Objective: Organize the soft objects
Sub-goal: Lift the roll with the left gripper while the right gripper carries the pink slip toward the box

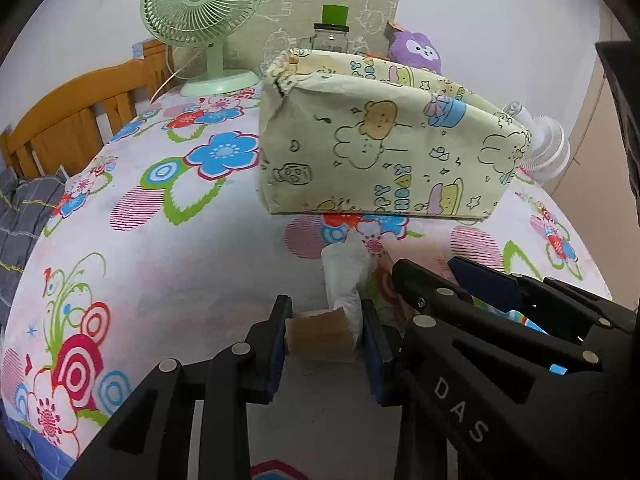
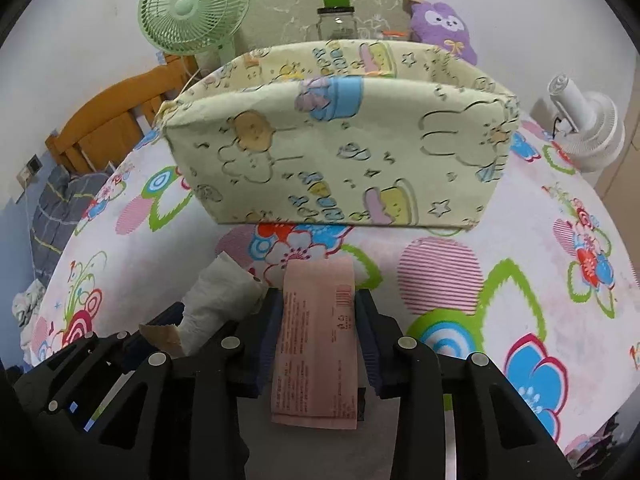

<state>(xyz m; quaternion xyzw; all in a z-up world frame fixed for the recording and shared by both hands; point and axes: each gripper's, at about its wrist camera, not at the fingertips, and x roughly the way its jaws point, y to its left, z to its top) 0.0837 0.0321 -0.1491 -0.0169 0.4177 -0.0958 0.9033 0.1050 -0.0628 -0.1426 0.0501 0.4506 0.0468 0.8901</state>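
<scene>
Left gripper [image 1: 324, 344] is squeezing a small tan tissue box [image 1: 320, 330], fingers [image 1: 276, 344] closed in against both of its sides, so they're only as far apart as the box is wide. A white tissue [image 1: 344, 276] is sticking up out of the top, crumpled and leaning a bit toward the right finger.

Right gripper [image 2: 316, 336] is pinching a flat pink pack [image 2: 316, 344] with printed text and a barcode on it. Its fingers [image 2: 266, 344] are pressing on the long edges, and the pack is poking out past the tips and also running back toward the camera.

Both are hanging just over the flowery bedsheet [image 1: 160, 240], right beside each other, the box to the left of the pack. Straight ahead of both sets of fingers a pale yellow cartoon-print fabric bin [image 2: 336, 148] is sitting on the bed, open at the top, near but not touching either item. Behind it there's a green fan [image 1: 204, 20], a glass jar [image 1: 330, 38] and a purple plushie [image 2: 442, 28].
</scene>
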